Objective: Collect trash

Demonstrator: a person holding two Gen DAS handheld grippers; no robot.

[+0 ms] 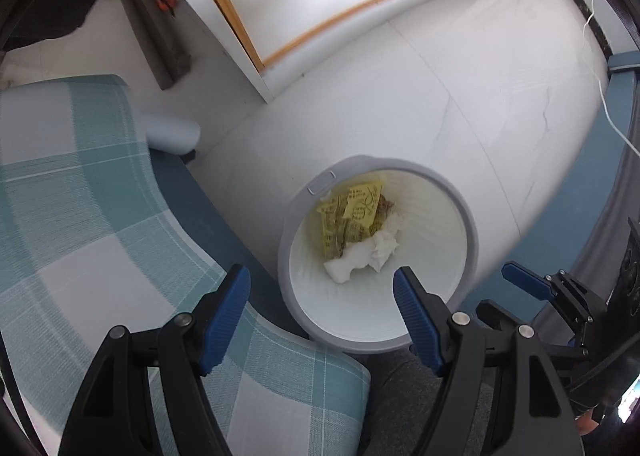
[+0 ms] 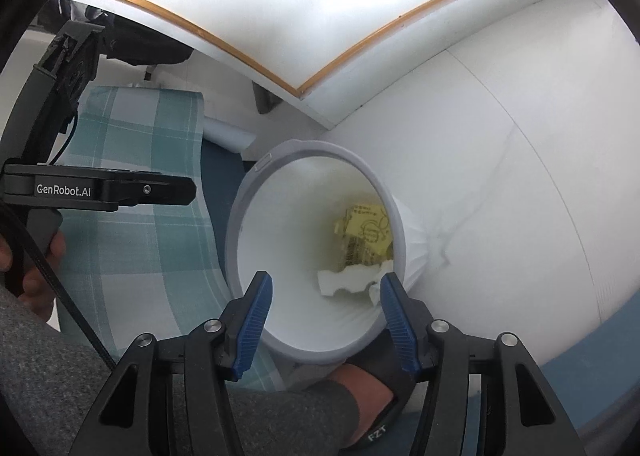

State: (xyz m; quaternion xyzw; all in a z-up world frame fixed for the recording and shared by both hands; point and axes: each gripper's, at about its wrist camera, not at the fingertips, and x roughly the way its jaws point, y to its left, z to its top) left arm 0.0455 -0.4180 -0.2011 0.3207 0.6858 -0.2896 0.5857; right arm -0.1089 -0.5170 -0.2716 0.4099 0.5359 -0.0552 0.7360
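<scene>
A white trash bin with a grey rim point(image 1: 474, 234) stands on the white floor; it also shows in the right wrist view point(image 2: 244, 191). Inside lie yellow printed wrappers point(image 1: 356, 211) point(image 2: 366, 230) and crumpled white tissue point(image 1: 368, 254) point(image 2: 346, 282). My left gripper point(image 1: 322, 282) is open and empty, above the bin's near left rim. My right gripper point(image 2: 326, 286) is open and empty, right over the bin's mouth. The right gripper's blue fingertip point(image 1: 524, 282) shows at the right of the left wrist view; the left gripper's body point(image 2: 100, 189) shows at the left of the right wrist view.
A teal and white checked cushion point(image 1: 88, 191) point(image 2: 132, 215) lies just left of the bin. A white panel with a wooden edge point(image 1: 224, 3) point(image 2: 248, 55) rises behind. A white cable point(image 1: 604, 95) hangs at the right. My leg in grey fabric point(image 2: 260, 416) is below.
</scene>
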